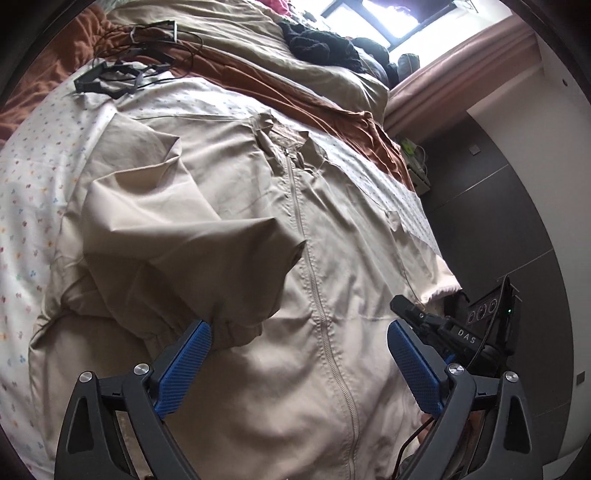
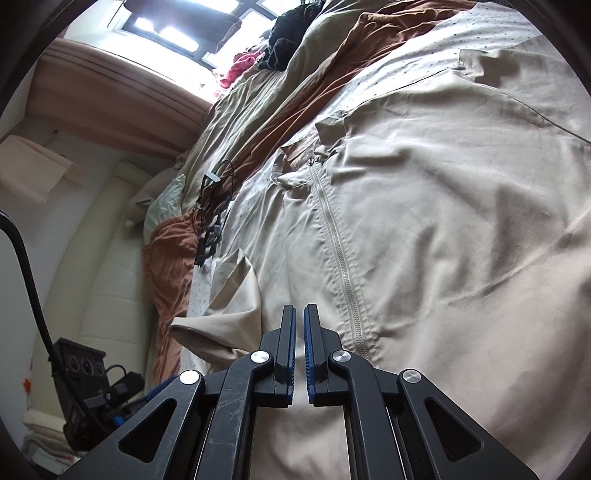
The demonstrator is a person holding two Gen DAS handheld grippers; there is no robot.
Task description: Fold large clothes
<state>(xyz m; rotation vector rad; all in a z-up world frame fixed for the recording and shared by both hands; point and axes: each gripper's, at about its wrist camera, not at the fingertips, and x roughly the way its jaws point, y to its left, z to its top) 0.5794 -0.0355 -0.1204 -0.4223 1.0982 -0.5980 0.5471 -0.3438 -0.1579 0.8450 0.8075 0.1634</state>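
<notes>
A large beige zip-front jacket [image 1: 343, 236] lies spread front-up on a bed with a dotted white sheet [image 1: 33, 206]. Its left sleeve [image 1: 177, 258] is folded in over the chest, cuff near the zipper [image 1: 314, 280]. My left gripper [image 1: 299, 332] is open above the jacket's lower front; its left blue pad [image 1: 184, 365] is next to the sleeve cuff and holds nothing. In the right wrist view the jacket [image 2: 443, 221] fills the frame. My right gripper [image 2: 300, 314] is shut with only a thin slit between the pads, empty, over the fabric left of the zipper [image 2: 343, 258].
Black cables and a small device [image 1: 122, 70] lie on the sheet at the far left. A brown blanket [image 1: 266, 85] and an olive duvet [image 1: 229, 33] with dark clothes [image 1: 321, 44] lie behind. The right gripper's body [image 1: 461, 332] is at the bed's right edge.
</notes>
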